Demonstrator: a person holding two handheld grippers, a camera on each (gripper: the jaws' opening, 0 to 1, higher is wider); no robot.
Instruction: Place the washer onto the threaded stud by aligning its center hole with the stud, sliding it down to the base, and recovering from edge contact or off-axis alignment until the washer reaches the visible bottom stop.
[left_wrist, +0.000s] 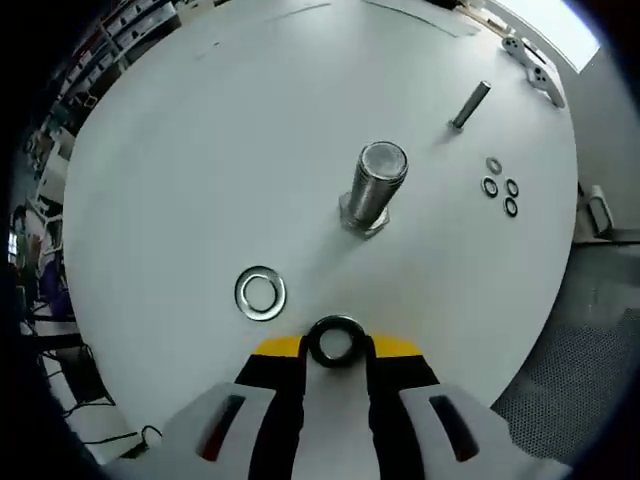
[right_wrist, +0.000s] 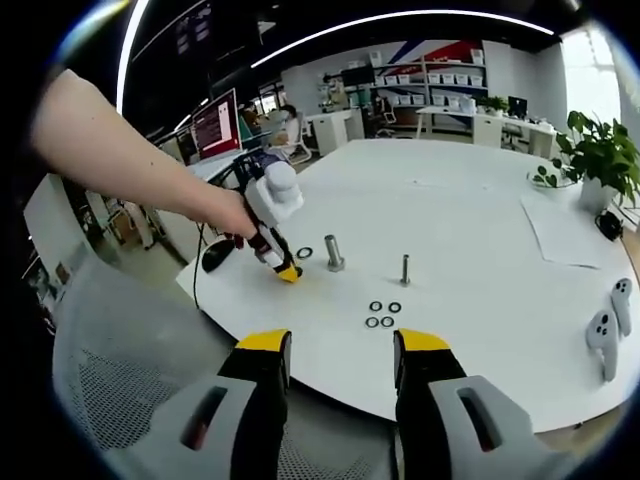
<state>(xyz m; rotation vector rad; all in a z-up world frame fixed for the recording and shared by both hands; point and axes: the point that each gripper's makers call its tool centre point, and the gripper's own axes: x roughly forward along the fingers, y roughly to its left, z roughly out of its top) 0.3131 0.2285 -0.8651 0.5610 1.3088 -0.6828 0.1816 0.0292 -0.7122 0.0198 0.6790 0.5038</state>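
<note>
Steel is the material of every task part here: the left gripper (left_wrist: 336, 352) has its jaws closed on a washer (left_wrist: 335, 341), pinched by its rim at the yellow tips so that the centre hole faces the camera. The threaded stud (left_wrist: 375, 186) stands upright on its hexagonal base on the white worktop (left_wrist: 200, 150), ahead of the held washer and apart from it. A second, larger washer (left_wrist: 261, 293) lies flat on the worktop just to the left of the gripper, and four small rings (left_wrist: 501, 188) and a slimmer pin (left_wrist: 469, 104) lie beyond the stud. The right gripper (right_wrist: 340, 350) hangs off the near edge of the worktop with its jaws well apart and nothing between them; in its view a hand (right_wrist: 225, 215) carries the left gripper beside the stud. The step in hand appears to be the approach. Bring the washer level above the stud top, centre the hole on the stud axis, then lower it. If the rim catches a thread or the washer tilts, lift slightly, level it again and continue to the hexagonal base.
</note>
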